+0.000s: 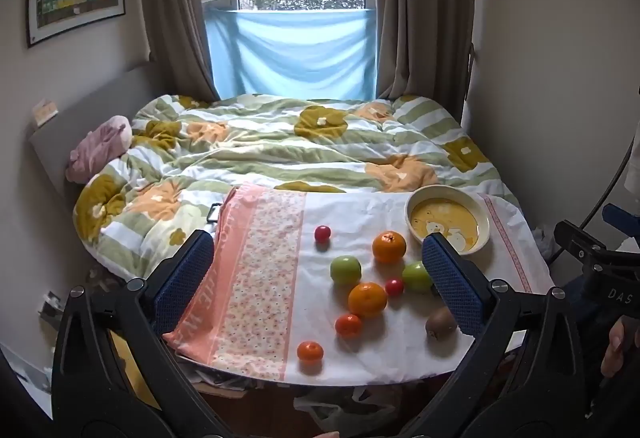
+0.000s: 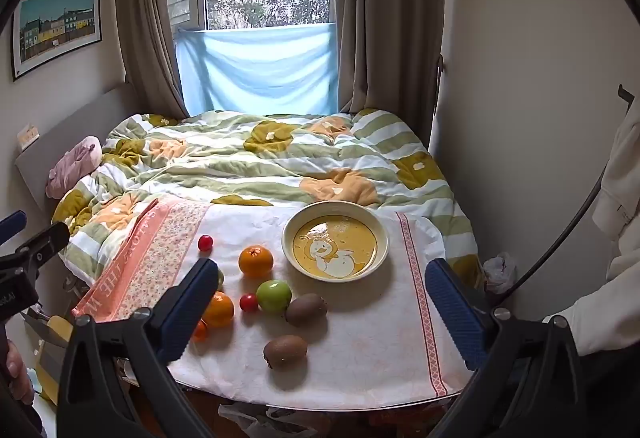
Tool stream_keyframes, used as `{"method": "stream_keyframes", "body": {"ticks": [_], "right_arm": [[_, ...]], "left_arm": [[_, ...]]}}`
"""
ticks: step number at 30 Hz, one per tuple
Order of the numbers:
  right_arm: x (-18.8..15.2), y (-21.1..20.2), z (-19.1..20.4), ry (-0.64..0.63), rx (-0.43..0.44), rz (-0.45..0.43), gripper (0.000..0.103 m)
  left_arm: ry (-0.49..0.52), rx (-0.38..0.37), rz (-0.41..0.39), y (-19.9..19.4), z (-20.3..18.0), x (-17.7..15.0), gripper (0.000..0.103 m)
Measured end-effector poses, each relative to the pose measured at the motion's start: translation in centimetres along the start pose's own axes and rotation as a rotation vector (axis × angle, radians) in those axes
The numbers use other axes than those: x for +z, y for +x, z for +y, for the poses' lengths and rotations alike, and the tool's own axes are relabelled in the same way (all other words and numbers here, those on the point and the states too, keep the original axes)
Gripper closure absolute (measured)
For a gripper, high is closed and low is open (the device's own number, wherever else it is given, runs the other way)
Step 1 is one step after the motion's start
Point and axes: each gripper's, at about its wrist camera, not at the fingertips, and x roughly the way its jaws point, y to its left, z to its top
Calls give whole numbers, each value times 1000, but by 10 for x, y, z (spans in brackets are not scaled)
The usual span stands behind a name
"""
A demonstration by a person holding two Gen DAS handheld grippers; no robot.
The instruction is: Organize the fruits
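A yellow duck-print bowl (image 1: pixel 447 225) (image 2: pixel 335 240) stands empty at the table's far right. Loose fruit lies on the white cloth: oranges (image 1: pixel 389 246) (image 2: pixel 256 260), green apples (image 1: pixel 345 269) (image 2: pixel 273 295), small red fruits (image 1: pixel 322 233) (image 2: pixel 205 242), small tangerines (image 1: pixel 310 351), and brown kiwis (image 2: pixel 285 350) (image 1: pixel 440 322). My left gripper (image 1: pixel 316 278) is open and empty, held above the fruit at the near edge. My right gripper (image 2: pixel 320 302) is open and empty, above the kiwis.
The table wears a white cloth with a pink floral band (image 1: pixel 256 274) on the left. A bed with a flowered quilt (image 1: pixel 280 146) lies behind it, under a window. Plastic bags (image 2: pixel 256 418) lie on the floor below the near edge.
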Motion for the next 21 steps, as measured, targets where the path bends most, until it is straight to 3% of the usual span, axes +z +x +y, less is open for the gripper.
{"method": "stream_keyframes", "body": {"ticks": [21], "right_arm": [[0,-3,-2,5,2,1,0]], "left_arm": [[6,-8,-20,-3,-5,4,0]]}}
